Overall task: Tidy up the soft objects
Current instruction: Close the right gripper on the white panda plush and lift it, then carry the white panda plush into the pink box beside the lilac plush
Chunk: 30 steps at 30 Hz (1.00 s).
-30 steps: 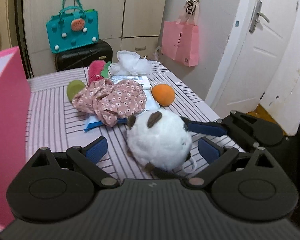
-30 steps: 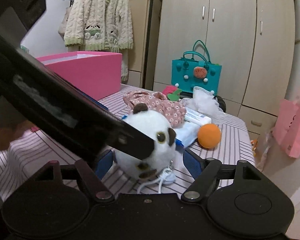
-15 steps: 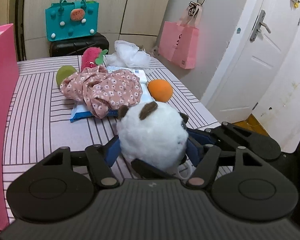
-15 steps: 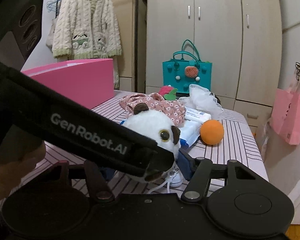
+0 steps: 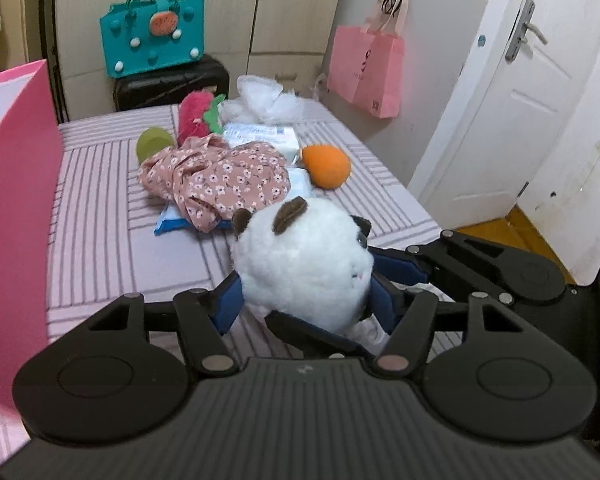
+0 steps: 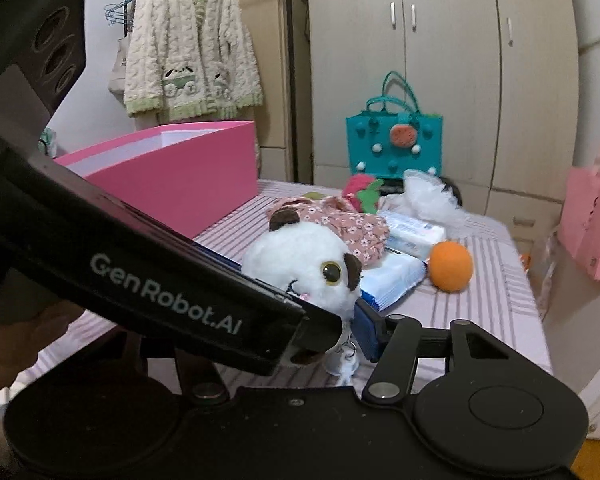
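Note:
A white plush toy (image 5: 300,264) with brown ears and a big eye (image 6: 300,264) sits at the near edge of the striped table (image 5: 100,240). My left gripper (image 5: 305,300) is shut on its sides, both blue pads pressed into the fur. My right gripper (image 6: 296,332) comes in from the right, and its jaws are closing with the same toy between them. One blue pad (image 6: 366,330) presses the toy's lower side. The other finger is hidden behind the left gripper's black body (image 6: 160,280).
A pink box (image 5: 12,200) stands open on the left. Behind the toy lie a floral cloth (image 5: 220,180), wipes packets (image 5: 260,136), an orange ball (image 5: 326,166), a green ball (image 5: 152,144), a red strawberry plush (image 5: 194,114) and a white plastic bag (image 5: 264,100). The table's edge runs along the right.
Both grippers' jaws have closed in from wide apart onto the white plush toy. The hands have hardly moved.

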Motion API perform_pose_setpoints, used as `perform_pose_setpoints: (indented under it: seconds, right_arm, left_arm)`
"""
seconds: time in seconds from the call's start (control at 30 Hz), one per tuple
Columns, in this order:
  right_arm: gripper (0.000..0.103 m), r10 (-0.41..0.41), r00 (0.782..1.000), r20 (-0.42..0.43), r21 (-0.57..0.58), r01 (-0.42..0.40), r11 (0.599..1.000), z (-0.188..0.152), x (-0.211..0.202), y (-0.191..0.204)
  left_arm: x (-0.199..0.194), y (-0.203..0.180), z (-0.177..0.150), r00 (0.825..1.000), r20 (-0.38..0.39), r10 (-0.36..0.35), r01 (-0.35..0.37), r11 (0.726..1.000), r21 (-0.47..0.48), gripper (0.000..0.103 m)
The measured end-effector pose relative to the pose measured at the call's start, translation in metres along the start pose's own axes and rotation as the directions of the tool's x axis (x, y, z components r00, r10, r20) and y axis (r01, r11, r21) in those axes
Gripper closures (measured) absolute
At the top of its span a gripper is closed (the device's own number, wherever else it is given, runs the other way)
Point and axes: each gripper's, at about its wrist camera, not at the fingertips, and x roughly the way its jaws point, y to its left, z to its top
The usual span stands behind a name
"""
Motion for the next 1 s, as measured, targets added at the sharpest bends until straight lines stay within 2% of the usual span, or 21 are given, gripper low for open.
perform_pose_setpoints:
  seconds: [0.1,0.27,0.47,0.7,0.8,1.0]
  right_arm:
    - [0.040,0.026,0.999,-0.023,0.027,-0.025,0.999,0.003,-0.003,0.004]
    - [0.040,0.075,0.995,-0.069,0.094,-0.068,0.993,0.013,-0.007,0.004]
    - [0.040,0.116,0.987,-0.110,0.116,-0.103,0.988,0.028,-0.012,0.008]
    - [0.040,0.152,0.983,-0.100,0.117,-0.140,0.983,0.056,-0.019,0.002]
    - [0.040,0.181,0.976,-0.125,0.140,-0.163,0.977,0.066,-0.021,0.001]
    - [0.040,0.217,0.957,-0.193,0.127,-0.195,0.973,0.070,-0.023,0.017]
  left_arm:
    - [-0.008,0.002,-0.001,1.000,-0.031,-0.001,0.001,1.000,0.000,0.039]
    - [-0.017,0.013,0.007,0.993,-0.105,-0.046,0.042,0.998,-0.044,0.039]
    - [-0.028,0.023,0.020,0.975,-0.197,-0.100,0.083,0.992,-0.092,0.039]
    - [-0.047,0.024,0.042,0.975,-0.189,-0.114,0.099,0.992,-0.084,0.039]
    - [-0.055,0.022,0.046,0.975,-0.194,-0.108,0.096,0.993,-0.072,0.039]
    - [-0.064,0.030,0.043,0.957,-0.263,-0.122,0.091,0.988,-0.129,0.039]
